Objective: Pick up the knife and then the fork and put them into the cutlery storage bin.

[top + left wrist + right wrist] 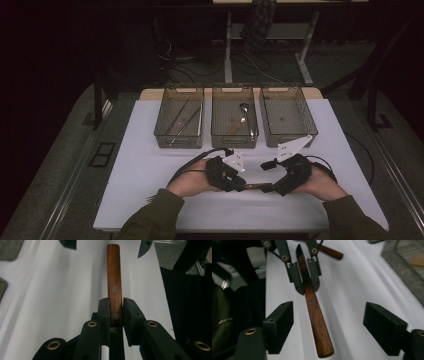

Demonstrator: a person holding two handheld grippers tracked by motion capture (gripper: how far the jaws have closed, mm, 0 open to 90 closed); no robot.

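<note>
A knife with a brown wooden handle [114,277] is held level just above the white table [145,170]. My left gripper [116,301] is shut on the handle close to the blade. In the right gripper view the blade [300,260] runs back between the left gripper's [308,287] arms. My right gripper [329,308] stands open, its jaws wide on either side of the handle's [318,322] free end without touching it. In the high view the two grippers face each other, left gripper [243,187] and right gripper [267,176], with the knife [253,186] between them.
Three clear bins stand in a row at the table's far side: the left bin [178,145] holds long thin utensils, the middle bin [234,145] a spoon [243,107], and the right bin [286,90]. Another wooden handle [332,252] lies beyond the left gripper.
</note>
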